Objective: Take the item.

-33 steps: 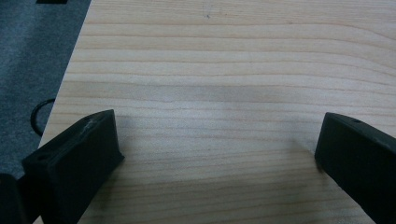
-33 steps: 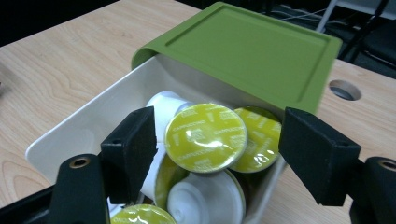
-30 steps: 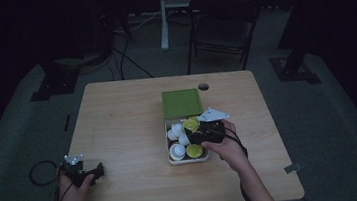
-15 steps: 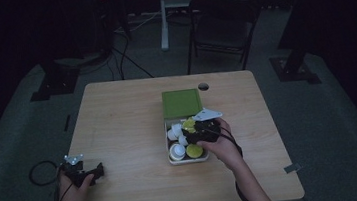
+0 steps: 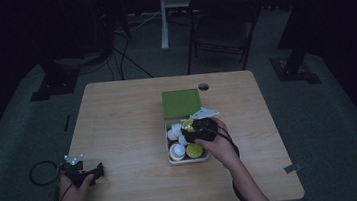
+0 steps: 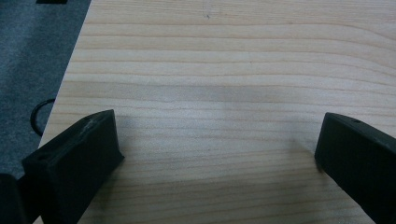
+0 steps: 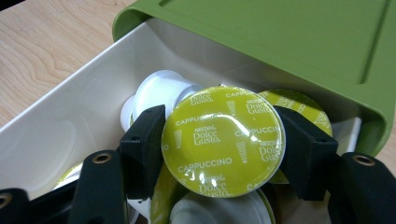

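Dim room, light wood table (image 5: 120, 137) w/ a folding chair (image 5: 221, 25) behind it. I'm at the grasp step: my right gripper (image 7: 222, 140) is down in the white box (image 5: 171, 157), whose green lid (image 5: 182, 102) is slid back to cover the far half, and its jaws have just been closing; they now sit pinched on both sides of a green-foil Cappuccino capsule (image 7: 223, 140), so I read it as held, not yet lifted. Next move, I'd judge: lift straight up, clear of the lid edge and the box wall, w/o dragging the neighbouring pods. My left gripper (image 6: 219, 154) idles at the near-left table corner, jaws wide apart w/ nothing between them, just bare wood. Count: 1 box, 1 lid, 2 grippers; capsules approx 5–6 visible in the high view, some white, some green-topped, exact no. hard to tell since they overlap.
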Tool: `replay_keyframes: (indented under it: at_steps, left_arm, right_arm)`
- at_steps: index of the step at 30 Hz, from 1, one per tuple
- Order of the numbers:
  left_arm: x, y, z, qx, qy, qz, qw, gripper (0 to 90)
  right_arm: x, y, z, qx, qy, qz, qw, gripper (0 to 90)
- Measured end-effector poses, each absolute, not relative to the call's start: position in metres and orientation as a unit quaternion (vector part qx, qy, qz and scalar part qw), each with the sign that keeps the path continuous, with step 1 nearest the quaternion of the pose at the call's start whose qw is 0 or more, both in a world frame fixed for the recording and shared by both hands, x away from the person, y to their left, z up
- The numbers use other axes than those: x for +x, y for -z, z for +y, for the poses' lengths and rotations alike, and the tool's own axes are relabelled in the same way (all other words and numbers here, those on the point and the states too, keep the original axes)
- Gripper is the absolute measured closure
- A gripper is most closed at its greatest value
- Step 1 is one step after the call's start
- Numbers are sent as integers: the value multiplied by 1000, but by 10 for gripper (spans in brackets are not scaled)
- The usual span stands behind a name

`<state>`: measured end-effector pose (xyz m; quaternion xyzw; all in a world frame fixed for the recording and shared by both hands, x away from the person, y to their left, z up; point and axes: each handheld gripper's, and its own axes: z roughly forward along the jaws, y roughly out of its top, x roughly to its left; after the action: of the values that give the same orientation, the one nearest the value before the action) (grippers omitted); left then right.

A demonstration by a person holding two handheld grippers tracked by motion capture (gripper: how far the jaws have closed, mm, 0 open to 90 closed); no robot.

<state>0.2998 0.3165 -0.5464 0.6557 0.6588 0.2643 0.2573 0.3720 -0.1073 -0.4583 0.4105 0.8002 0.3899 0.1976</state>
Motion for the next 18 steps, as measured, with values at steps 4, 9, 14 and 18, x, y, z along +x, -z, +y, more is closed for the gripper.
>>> replay_keyframes:
  at_steps: [4,9,14,18]
  left_arm:
    - [300,546,317,656,-264,659,257,2]
    - [300,546,317,656,-265,658,257,2]
    - [300,546,317,656,-265,658,257,2]
    - [300,546,317,657,-264,658,256,2]
  right_arm:
    - [372,458,-108,409,-391,802,193,379]
    - [370,454,-111,406,-395,802,191,381]
    - [367,448,-112,399,-402,802,187,382]
    - [363,441,-113,391,-410,803,185,382]
